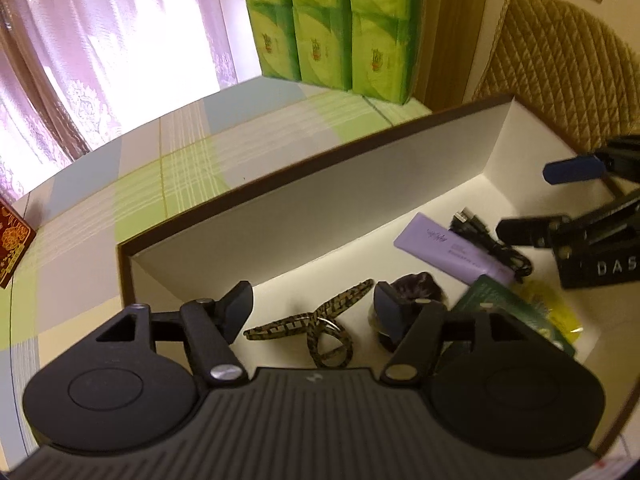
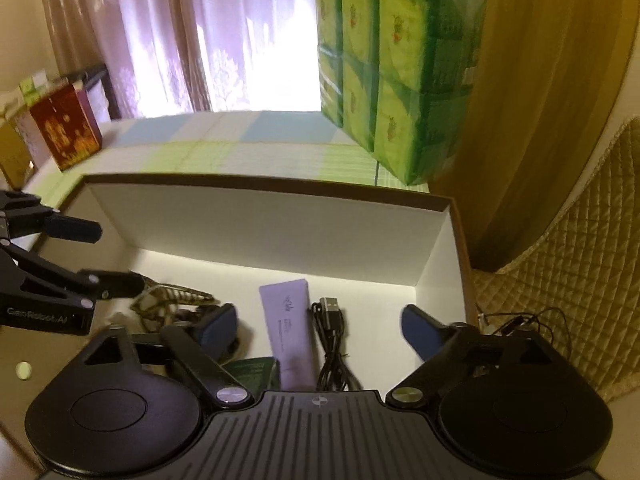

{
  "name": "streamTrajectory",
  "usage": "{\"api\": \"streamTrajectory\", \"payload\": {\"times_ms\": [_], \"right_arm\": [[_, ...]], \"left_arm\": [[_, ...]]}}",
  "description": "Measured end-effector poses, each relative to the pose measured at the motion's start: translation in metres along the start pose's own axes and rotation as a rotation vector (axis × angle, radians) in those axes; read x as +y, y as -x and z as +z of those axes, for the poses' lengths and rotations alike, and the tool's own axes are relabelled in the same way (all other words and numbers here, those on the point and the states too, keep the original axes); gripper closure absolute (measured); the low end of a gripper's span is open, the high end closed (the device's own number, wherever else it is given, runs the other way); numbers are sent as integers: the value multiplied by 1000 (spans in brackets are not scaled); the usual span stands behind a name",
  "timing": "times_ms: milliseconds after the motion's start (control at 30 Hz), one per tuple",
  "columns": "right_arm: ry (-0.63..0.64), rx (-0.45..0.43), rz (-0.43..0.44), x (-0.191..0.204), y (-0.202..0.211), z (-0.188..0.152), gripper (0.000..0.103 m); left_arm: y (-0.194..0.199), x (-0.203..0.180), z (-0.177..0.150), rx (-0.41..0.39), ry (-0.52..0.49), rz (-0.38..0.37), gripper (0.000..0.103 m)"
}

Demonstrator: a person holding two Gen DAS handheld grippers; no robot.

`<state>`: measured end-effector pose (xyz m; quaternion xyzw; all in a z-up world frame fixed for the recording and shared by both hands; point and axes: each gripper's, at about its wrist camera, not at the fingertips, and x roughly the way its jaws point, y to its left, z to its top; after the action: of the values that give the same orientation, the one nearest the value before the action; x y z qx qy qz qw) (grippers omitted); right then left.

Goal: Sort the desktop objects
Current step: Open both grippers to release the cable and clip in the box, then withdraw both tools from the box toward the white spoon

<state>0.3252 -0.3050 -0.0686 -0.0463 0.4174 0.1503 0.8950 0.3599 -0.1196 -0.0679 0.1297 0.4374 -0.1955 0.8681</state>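
Box (image 2: 256, 216), white inside w/ brown rim, on checked tablecloth (image 1: 120, 184). On box floor: lilac tube (image 2: 289, 332) mid, black USB cable (image 2: 330, 344) just beside it toward the right wall; patterned hair clip (image 1: 316, 328), dark scrunchie (image 1: 416, 284), green packet (image 1: 504, 308) near front edge. Left gripper (image 1: 314, 312) above clip, jaws apart, nothing held. Right gripper (image 2: 320, 332) over tube & cable, jaws wide, empty. Green tissue packs (image 2: 396, 72) at tablecloth's far edge.
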Motion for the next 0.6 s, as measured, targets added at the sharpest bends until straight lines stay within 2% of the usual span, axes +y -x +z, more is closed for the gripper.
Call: {"api": "streamTrajectory", "payload": {"times_ms": [67, 167, 600], "right_arm": [[-6, -11, 17, 0, 11, -5, 5], [-7, -14, 18, 4, 24, -11, 2], [-81, -45, 38, 28, 70, -48, 2]], "left_arm": [[12, 0, -3, -15, 17, 5, 22], [28, 0, -8, -26, 35, 12, 14], [101, -5, -48, -78, 126, 42, 3]]}}
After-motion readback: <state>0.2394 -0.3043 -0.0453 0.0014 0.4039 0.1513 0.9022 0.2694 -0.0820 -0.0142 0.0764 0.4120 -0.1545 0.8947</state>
